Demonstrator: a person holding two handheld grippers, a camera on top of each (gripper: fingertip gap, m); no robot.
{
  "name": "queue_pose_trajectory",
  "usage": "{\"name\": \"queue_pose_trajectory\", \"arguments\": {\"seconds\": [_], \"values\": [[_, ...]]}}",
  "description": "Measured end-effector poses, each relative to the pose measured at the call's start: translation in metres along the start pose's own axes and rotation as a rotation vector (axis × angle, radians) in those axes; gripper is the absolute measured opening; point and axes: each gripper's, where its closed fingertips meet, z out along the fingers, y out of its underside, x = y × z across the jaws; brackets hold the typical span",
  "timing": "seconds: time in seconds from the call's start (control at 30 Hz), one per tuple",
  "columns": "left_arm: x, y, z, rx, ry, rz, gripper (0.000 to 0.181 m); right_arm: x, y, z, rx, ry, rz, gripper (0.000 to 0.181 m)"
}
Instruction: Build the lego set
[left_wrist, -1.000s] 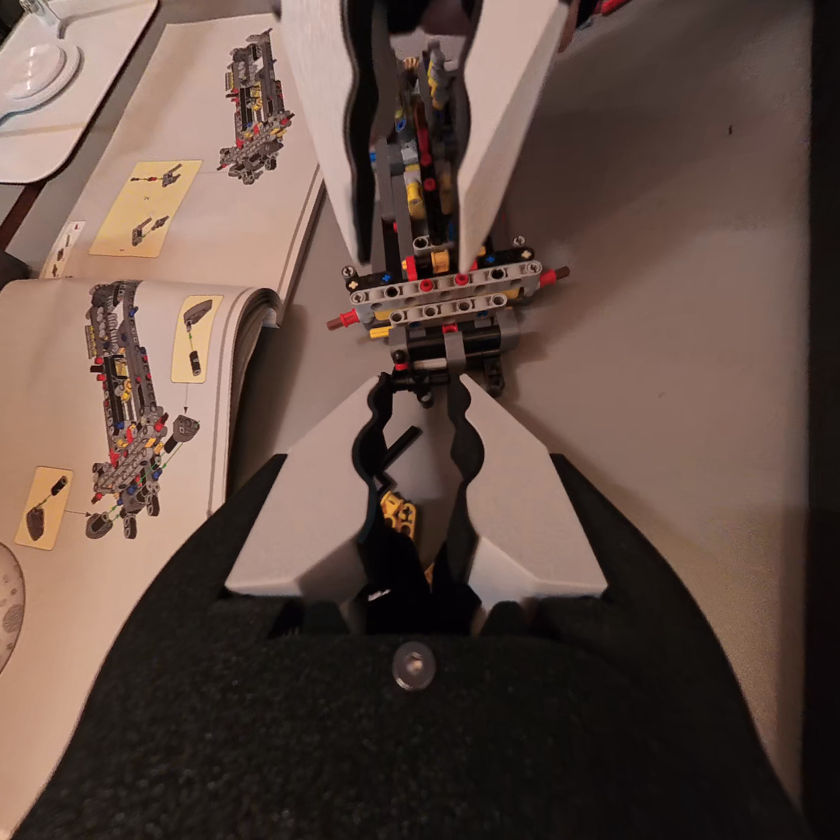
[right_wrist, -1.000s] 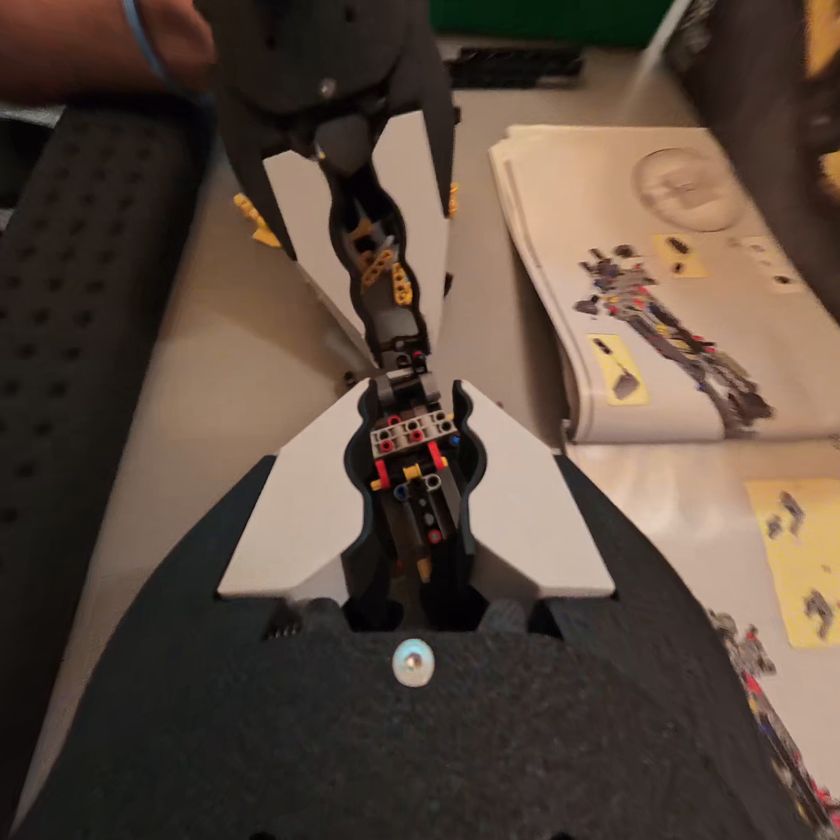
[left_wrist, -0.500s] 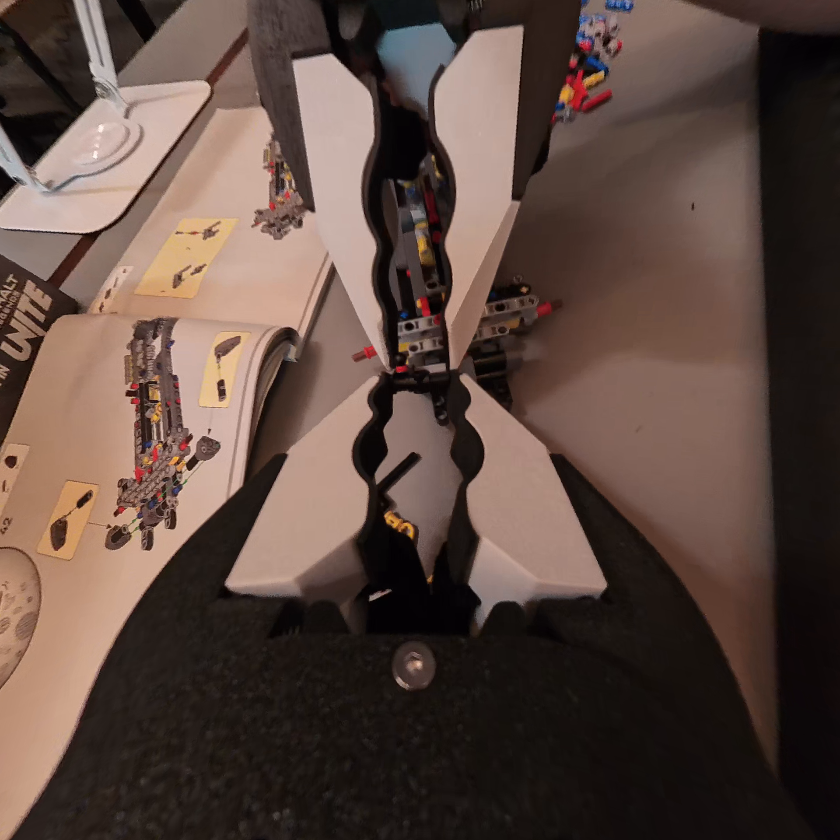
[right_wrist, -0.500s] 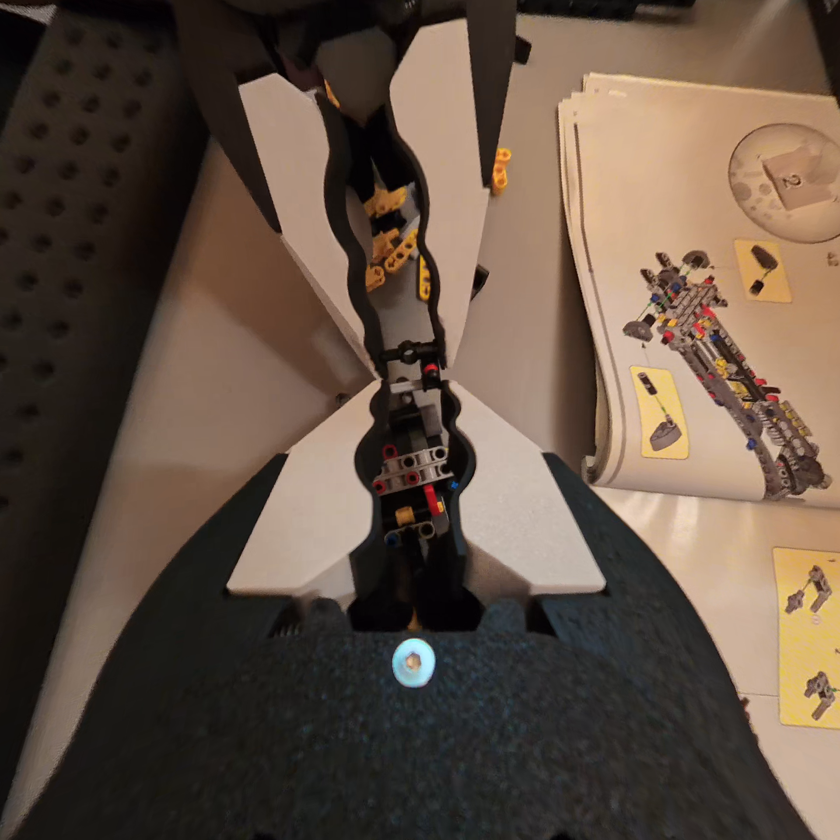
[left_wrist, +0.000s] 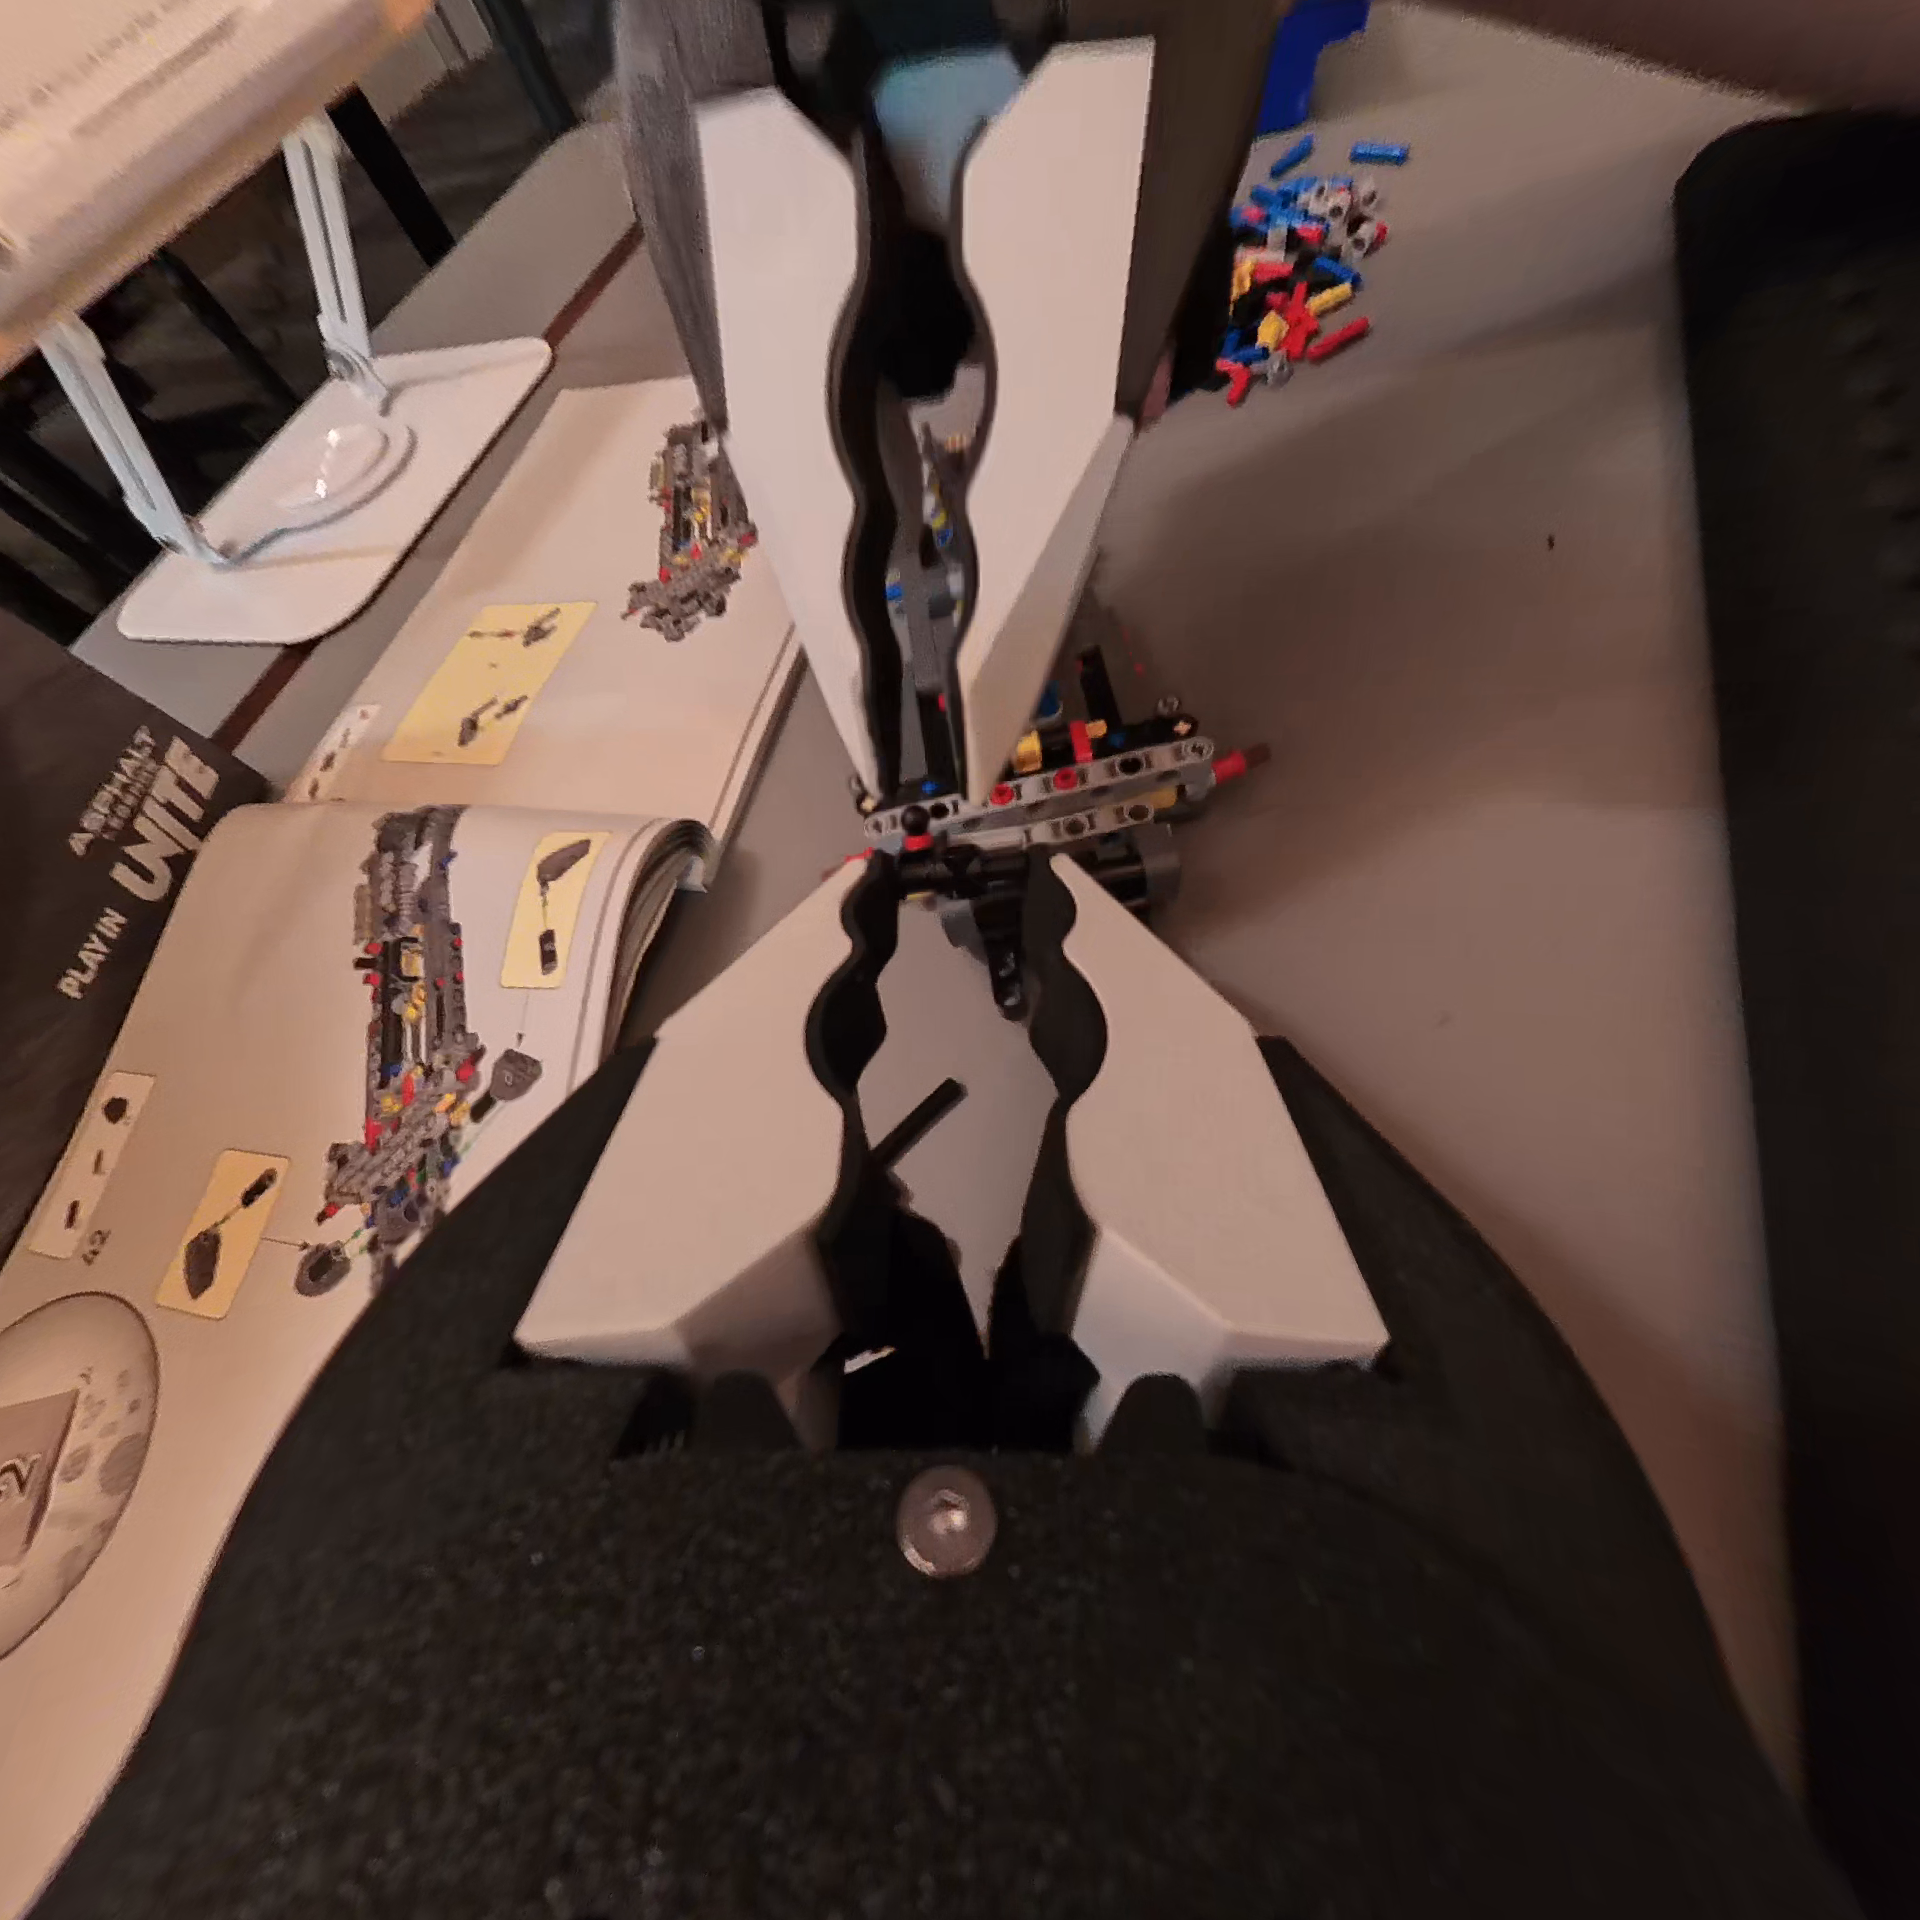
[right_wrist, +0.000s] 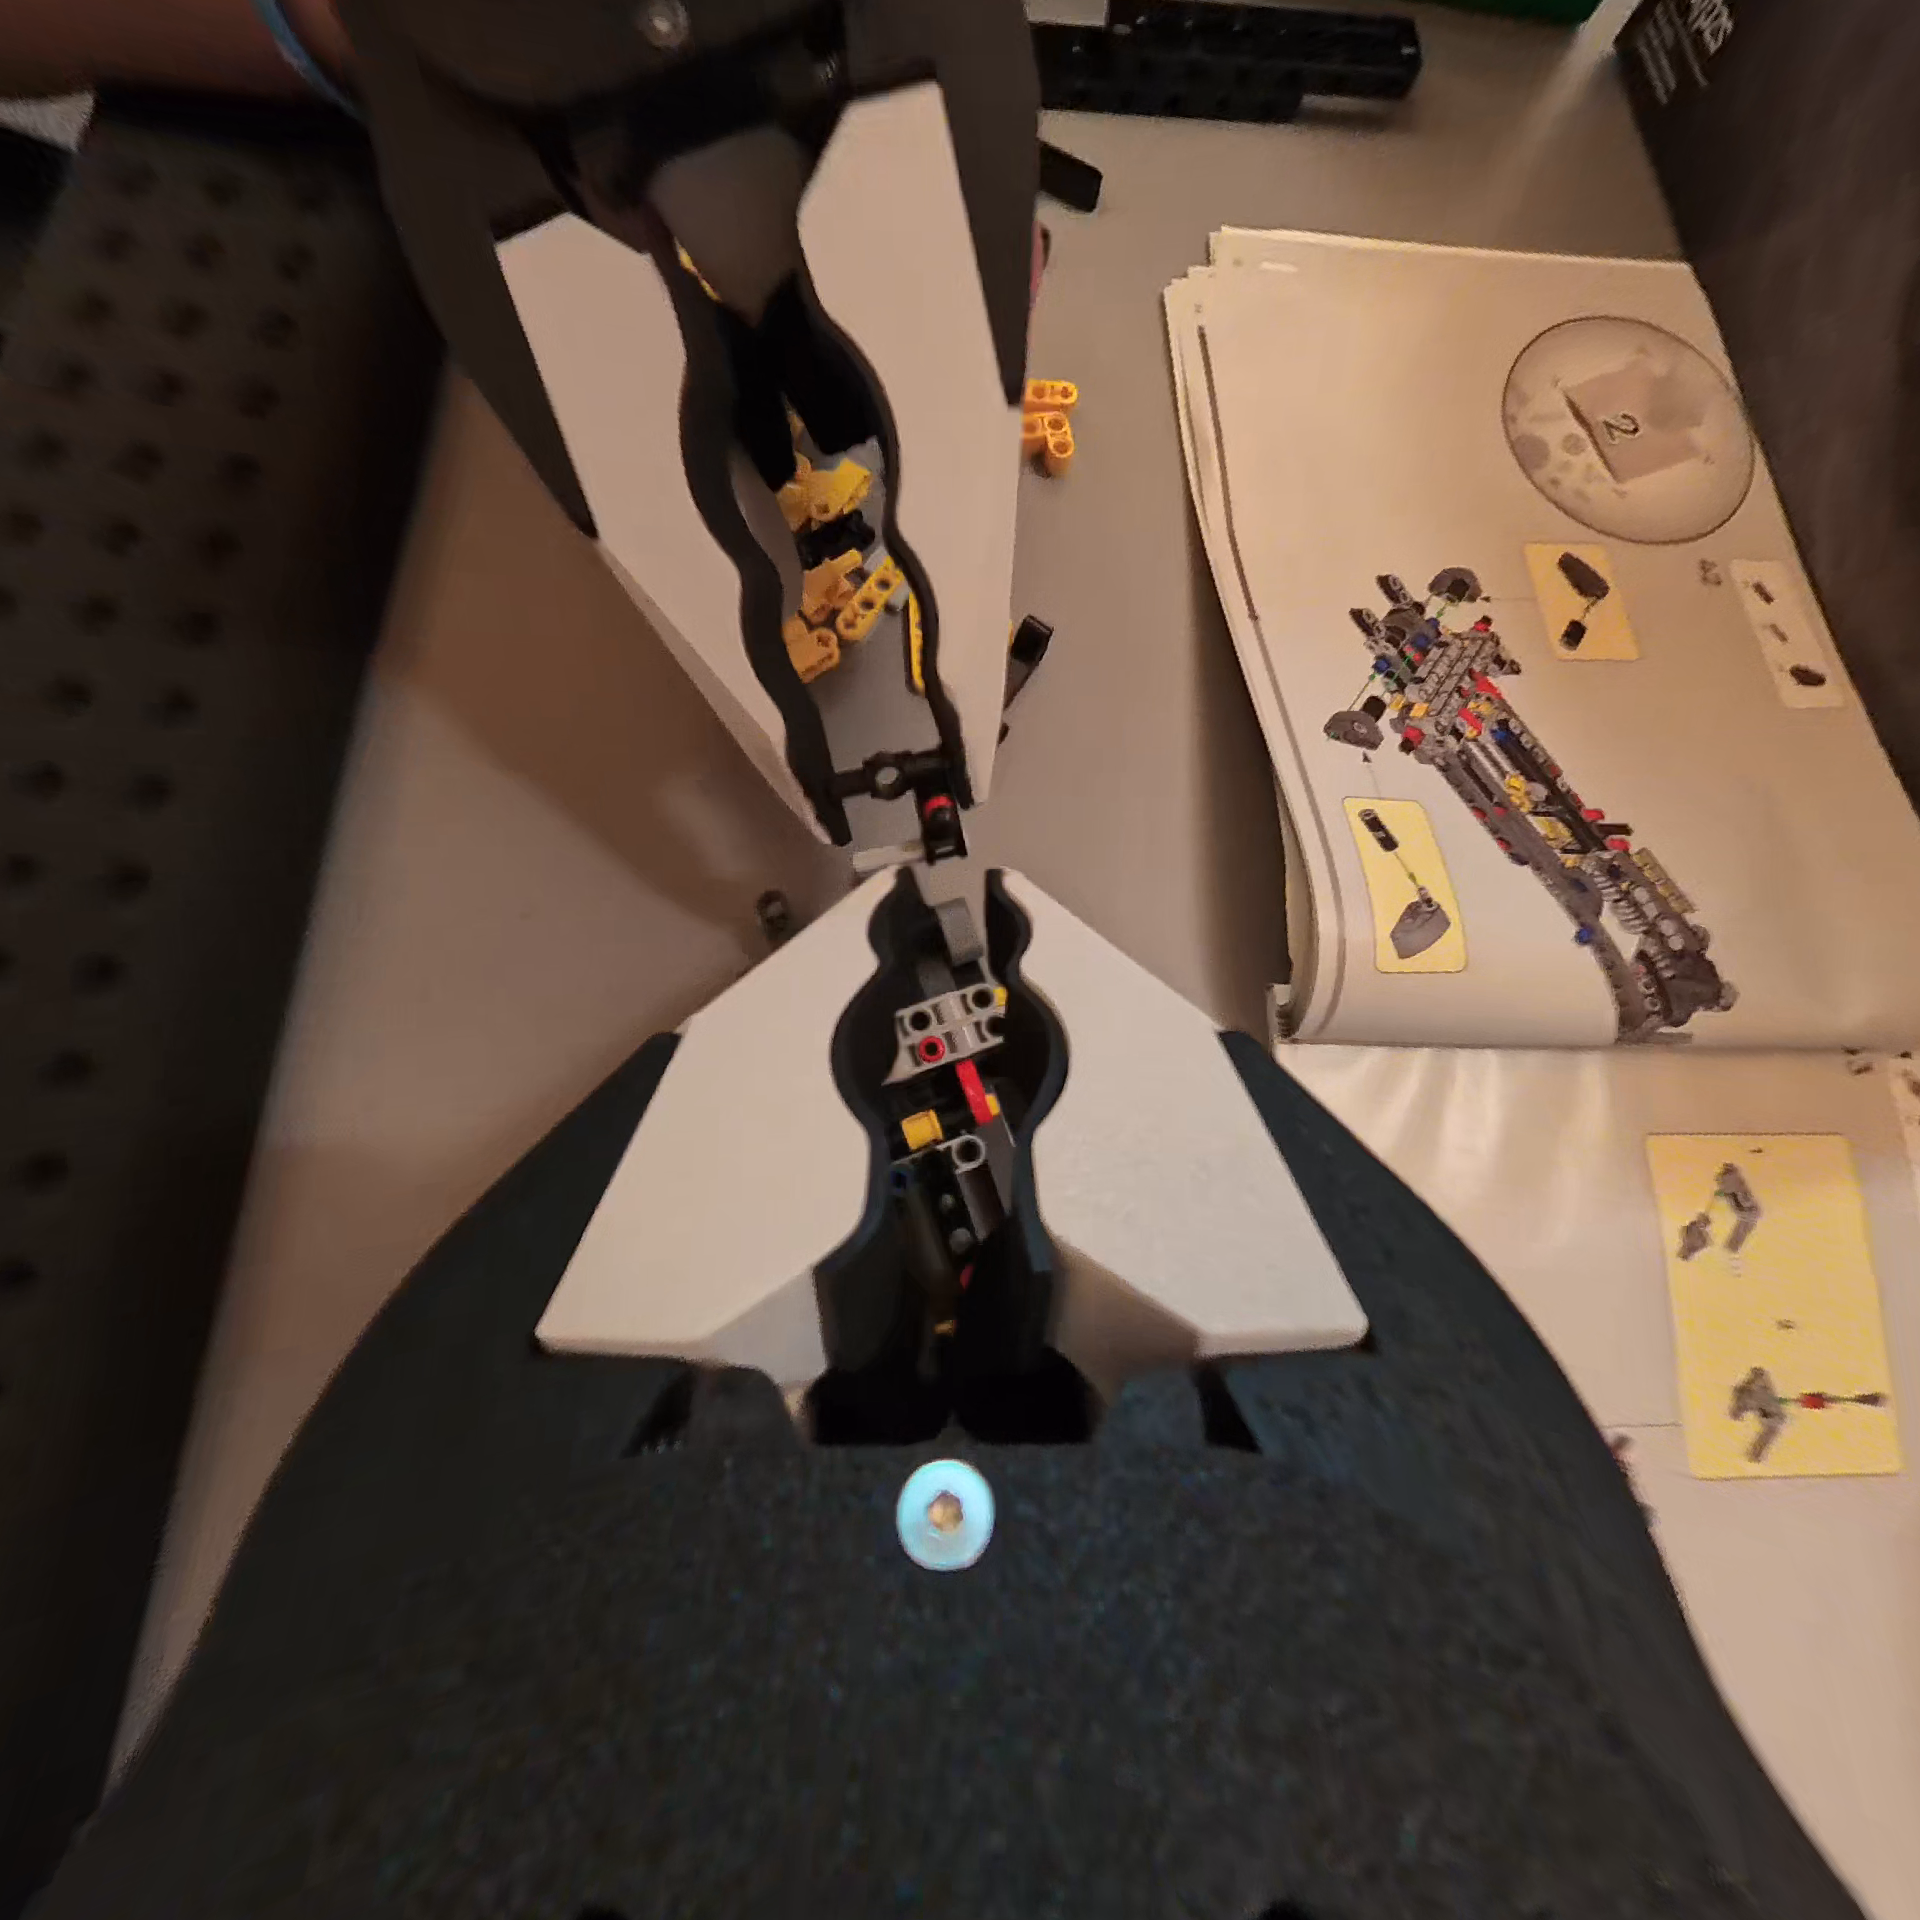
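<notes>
My right gripper (right_wrist: 943, 883) is shut on a long grey, black, red and yellow lego assembly (right_wrist: 951, 1023), which runs back between its fingers. In the left wrist view the same gripper (left_wrist: 925, 774) comes down from the top, and the assembly's grey cross beam (left_wrist: 1060, 795) sticks out to the right of its tips. My left gripper (left_wrist: 956, 873) is shut on a small black connector piece (left_wrist: 940, 868). It holds this piece against the near end of the assembly. In the right wrist view the left gripper (right_wrist: 899, 805) and the black piece (right_wrist: 888, 776) sit tip to tip with my right gripper.
An open instruction booklet (left_wrist: 416, 1039) lies to the left; it also shows in the right wrist view (right_wrist: 1507, 675). A pile of small coloured pieces (left_wrist: 1299, 281) is at the far right, and yellow pieces (right_wrist: 831, 582) lie behind the left gripper. A white stand base (left_wrist: 332, 509) and a black perforated mat (right_wrist: 156, 623) border the table. The tips of both grippers are at nearly the same place.
Both grippers have lifted and tilted together, still joined at the tips. The cross beam now sticks out further to the right. More of the far table shows.
</notes>
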Motion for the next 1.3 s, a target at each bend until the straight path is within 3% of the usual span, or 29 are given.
{"name": "queue_pose_trajectory", "arguments": {"seconds": [0.23, 0.3, 0.4, 0.53, 0.67, 0.97, 1.3], "values": [[0.001, -0.028, -0.012, 0.164, 0.004, -0.003, 0.022, -0.020, -0.007, 0.005, 0.214, -0.216, 0.218, 0.024], [0.000, -0.032, -0.014, 0.193, 0.022, -0.044, 0.022, -0.020, -0.013, 0.003, 0.259, -0.206, 0.198, 0.022], [-0.001, -0.029, -0.015, 0.189, 0.026, -0.050, 0.022, -0.017, -0.023, -0.007, 0.319, -0.116, 0.102, 0.016], [0.003, -0.030, -0.013, 0.187, 0.032, -0.026, 0.022, -0.023, -0.022, -0.012, 0.326, -0.142, 0.117, 0.016], [0.008, -0.010, -0.001, 0.060, 0.017, 0.040, 0.022, -0.029, -0.021, -0.018, 0.375, -0.170, 0.139, 0.018], [0.006, 0.007, 0.008, -0.037, 0.010, 0.004, 0.022, -0.014, 0.001, -0.016, 0.290, -0.121, 0.221, 0.023], [0.008, 0.030, 0.013, -0.176, 0.050, -0.103, 0.022, -0.011, 0.031, 0.010, 0.065, 0.001, 0.099, 0.035]]}}
